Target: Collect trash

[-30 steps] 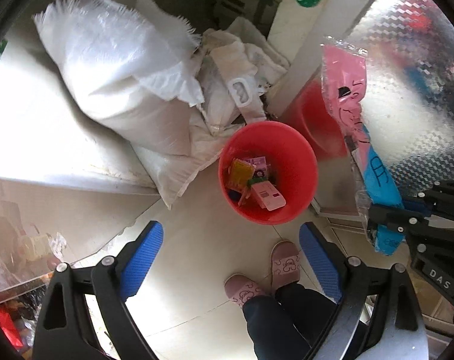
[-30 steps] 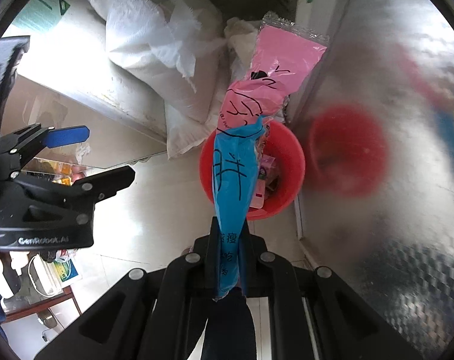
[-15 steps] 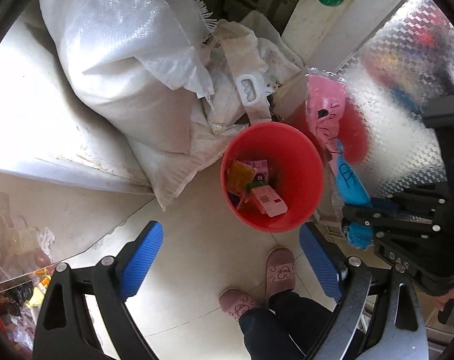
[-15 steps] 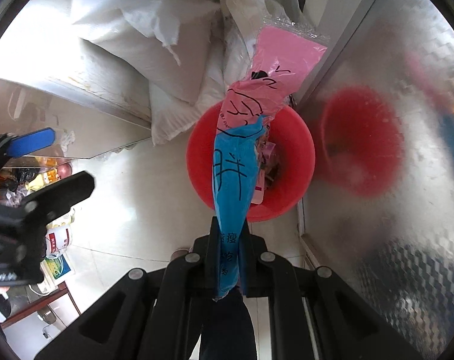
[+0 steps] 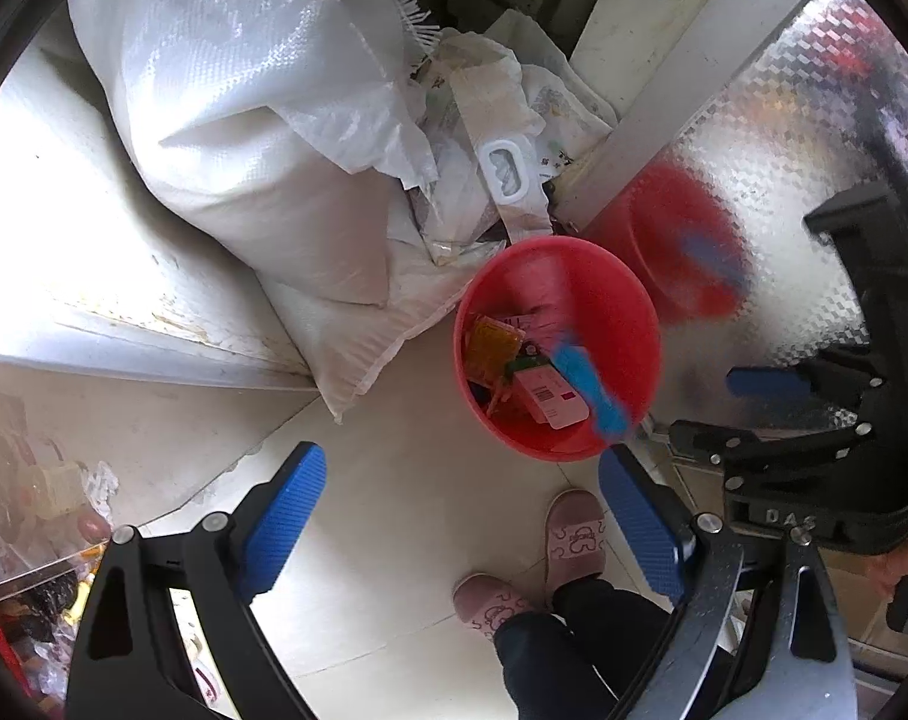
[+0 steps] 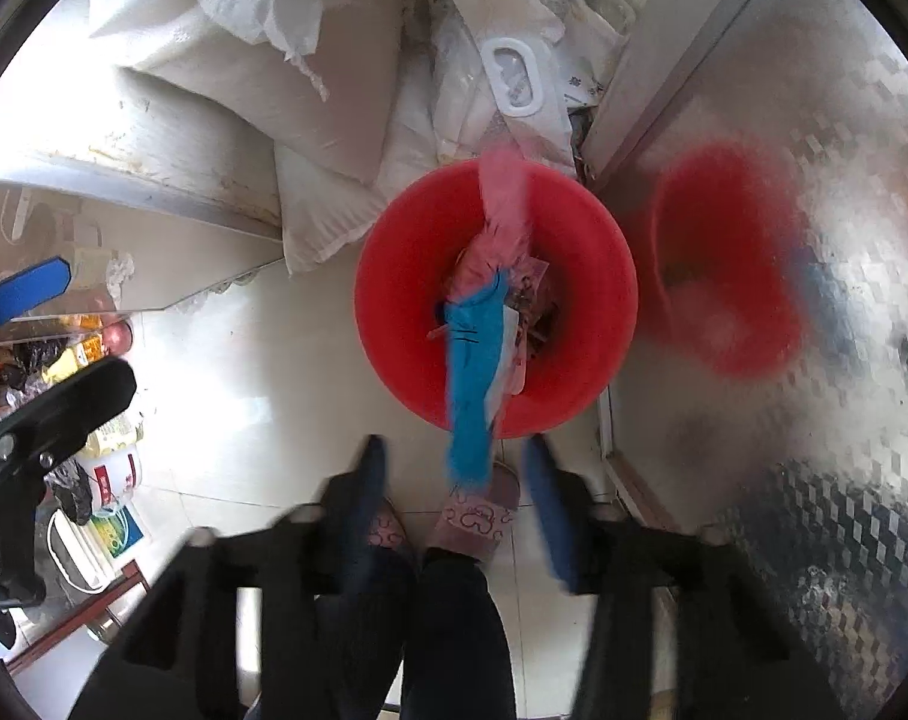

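Right gripper [image 6: 454, 468] above red bin [image 6: 394, 276], pointing down so trash lands inside. Jaws opening, pads apart, no longer pinching pink and blue wrapper [image 6: 475, 360]. Wrapper blurred, dropping, top end already in bin, bottom end between pads. Left gripper [image 5: 454, 516] wide open, holding nothing, waiting near bin. White sacks [image 5: 262, 138] piled behind bin.

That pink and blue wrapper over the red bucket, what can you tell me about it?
The wrapper is a long, thin, soft plastic packet, pink at its far end and bright blue at its near end, with dark line markings. It is blurred, apparently dropping into the red bucket, pink end first, over other trash. The right gripper is opening, and its fingers are clear of it.
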`<act>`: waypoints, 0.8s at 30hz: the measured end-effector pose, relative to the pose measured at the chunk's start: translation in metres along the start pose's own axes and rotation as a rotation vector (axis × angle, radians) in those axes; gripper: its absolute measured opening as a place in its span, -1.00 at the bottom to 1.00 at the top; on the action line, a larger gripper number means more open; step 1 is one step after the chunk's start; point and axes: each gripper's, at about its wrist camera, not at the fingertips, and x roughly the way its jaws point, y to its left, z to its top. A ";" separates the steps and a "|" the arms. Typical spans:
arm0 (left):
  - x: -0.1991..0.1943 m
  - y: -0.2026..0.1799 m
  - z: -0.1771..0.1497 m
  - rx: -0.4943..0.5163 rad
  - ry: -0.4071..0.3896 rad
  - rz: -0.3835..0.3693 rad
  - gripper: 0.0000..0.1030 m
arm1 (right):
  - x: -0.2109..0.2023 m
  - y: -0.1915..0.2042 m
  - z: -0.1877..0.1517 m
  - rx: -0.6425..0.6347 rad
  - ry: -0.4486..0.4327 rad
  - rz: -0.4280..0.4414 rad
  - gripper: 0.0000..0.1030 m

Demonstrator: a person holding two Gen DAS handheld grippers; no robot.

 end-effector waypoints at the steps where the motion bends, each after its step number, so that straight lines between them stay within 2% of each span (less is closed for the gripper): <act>1: -0.001 -0.001 -0.001 0.000 -0.003 -0.001 0.77 | -0.003 -0.001 -0.001 0.007 -0.006 0.001 0.04; 4: -0.006 0.000 -0.003 0.000 -0.005 -0.010 0.77 | -0.010 0.000 -0.004 0.012 -0.023 -0.003 0.22; 12: -0.045 -0.004 -0.009 0.027 -0.024 -0.018 0.77 | -0.052 0.009 -0.024 0.015 -0.067 0.006 0.29; 15: -0.076 -0.008 -0.012 0.038 -0.053 -0.033 0.77 | -0.082 0.014 -0.032 0.029 -0.110 0.009 0.43; 17: -0.103 -0.010 -0.016 0.034 -0.088 -0.024 0.77 | -0.105 0.019 -0.038 0.042 -0.138 0.017 0.60; 20: -0.146 -0.012 -0.023 0.026 -0.141 -0.027 0.77 | -0.140 0.026 -0.051 0.061 -0.170 0.019 0.70; 24: -0.202 -0.015 -0.033 0.006 -0.171 -0.047 0.77 | -0.189 0.037 -0.072 0.066 -0.211 -0.006 0.86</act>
